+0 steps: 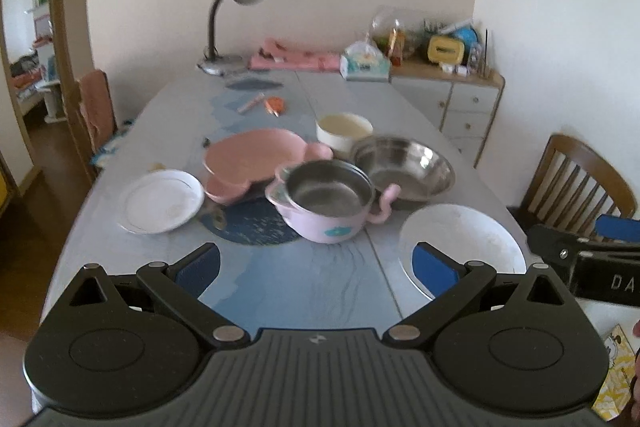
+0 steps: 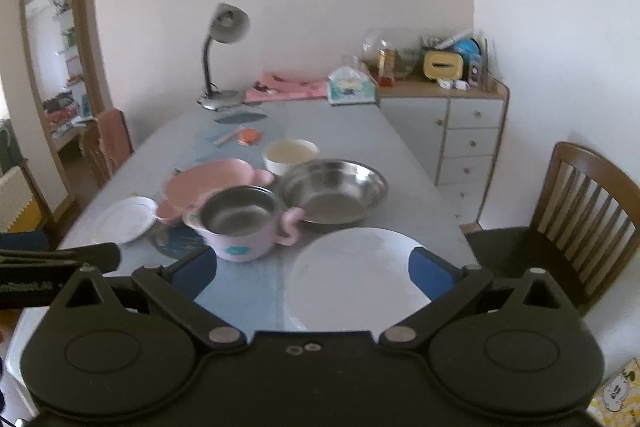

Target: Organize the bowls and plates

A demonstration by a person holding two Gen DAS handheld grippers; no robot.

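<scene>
Right now your left tongs (image 1: 316, 267) and right tongs (image 2: 314, 273) both hang apart over the near edge of the table (image 1: 320, 291), gripping nothing. Your big white plate (image 2: 352, 275) lies near that edge; the small white plate (image 1: 162, 201) sits toward the left edge, with the pink-handled steel bowl (image 1: 326, 201), pink plate (image 1: 254, 157), steel basin (image 1: 404, 167) and cream bowl (image 1: 344, 131) clustered mid-table.

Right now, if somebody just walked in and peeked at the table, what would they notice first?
Probably the pink bowl with curly handles and a shiny steel lining, sitting mid-table, with the wide steel bowl just behind it to the right. Next, the big white plate at the near edge, right in front of the open right gripper. The pink plate resting on a pink bowl, left of the middle, also stands out.
</scene>
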